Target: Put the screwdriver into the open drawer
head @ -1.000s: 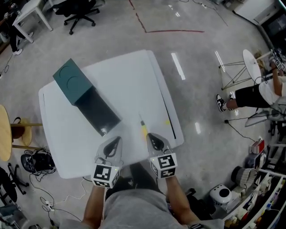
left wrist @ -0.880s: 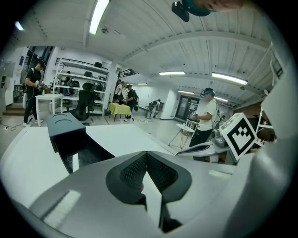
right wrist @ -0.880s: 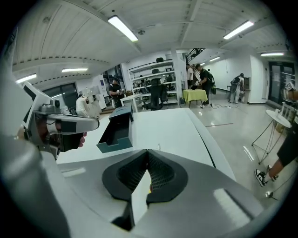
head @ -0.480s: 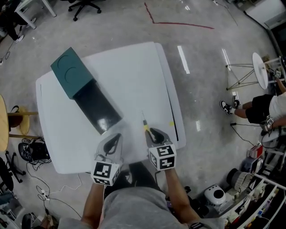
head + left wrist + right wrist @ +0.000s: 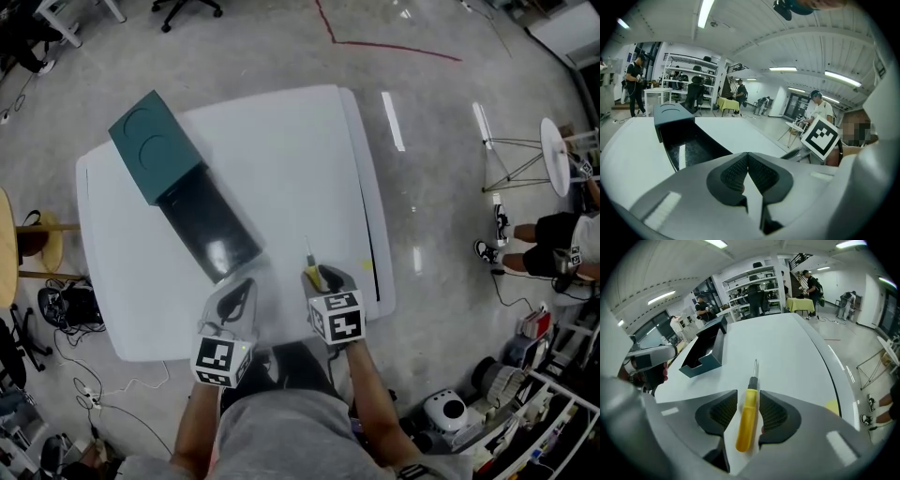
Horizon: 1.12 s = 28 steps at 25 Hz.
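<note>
A screwdriver (image 5: 747, 420) with a yellow handle and a thin metal shaft lies flat on the white table (image 5: 281, 159), its tip pointing away from me. My right gripper (image 5: 748, 394) straddles the handle; its jaws have just been opening and now stand open, one on each side of the handle. In the head view the screwdriver (image 5: 312, 271) shows just ahead of the right gripper (image 5: 325, 281). My left gripper (image 5: 747, 157) is shut and holds nothing; it hovers near the table's front edge (image 5: 237, 295). The open dark drawer (image 5: 211, 230) juts from a teal cabinet (image 5: 155, 159) ahead of it.
A small yellow sticker (image 5: 367, 265) and a black strip (image 5: 373, 277) lie near the table's right edge. Around the table are office chairs, a wooden stool (image 5: 19, 258), floor cables and a seated person (image 5: 553, 239) at the right.
The right gripper has dropped forward over the screwdriver and its jaws have spread, so the handle now lies between them. The left gripper has sunk a little toward the table.
</note>
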### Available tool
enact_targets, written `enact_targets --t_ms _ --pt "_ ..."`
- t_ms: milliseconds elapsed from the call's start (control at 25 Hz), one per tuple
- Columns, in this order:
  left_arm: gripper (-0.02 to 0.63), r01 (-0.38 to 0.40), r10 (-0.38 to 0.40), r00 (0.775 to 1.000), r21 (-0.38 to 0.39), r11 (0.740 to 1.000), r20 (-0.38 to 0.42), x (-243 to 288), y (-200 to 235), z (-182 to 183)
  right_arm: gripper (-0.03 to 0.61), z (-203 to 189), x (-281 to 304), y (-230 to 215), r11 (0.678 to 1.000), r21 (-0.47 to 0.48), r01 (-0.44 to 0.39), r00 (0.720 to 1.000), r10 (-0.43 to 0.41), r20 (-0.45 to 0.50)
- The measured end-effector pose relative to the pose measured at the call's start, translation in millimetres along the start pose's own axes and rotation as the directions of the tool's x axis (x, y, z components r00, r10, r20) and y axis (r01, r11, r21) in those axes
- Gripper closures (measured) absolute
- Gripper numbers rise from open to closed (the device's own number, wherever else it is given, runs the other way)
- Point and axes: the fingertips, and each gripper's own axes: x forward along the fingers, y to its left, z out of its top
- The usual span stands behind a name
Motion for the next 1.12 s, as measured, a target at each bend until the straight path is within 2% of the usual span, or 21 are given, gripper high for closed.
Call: enact_targets --t_ms 280,640,1120 --pt "0.603 -0.012 0.012 1.0 -0.013 1.0 -0.006 1 5 -3 0.495 -4 4 -5 0.999 -0.012 0.032 0.999 -0.032 -0.033" --pt "0.603 -0.027 0.027 1.0 -0.014 1.0 0.012 -2 7 3 0.503 -2 6 -6 1.0 -0.015 0.019 0.999 -0.02 -0.051" --pt "0.603 -0.076 0.075 0.994 0.012 0.997 0.076 -21 8 32 0.503 39 -34 10 0.999 -0.045 -0.012 0.997 0.016 0.074"
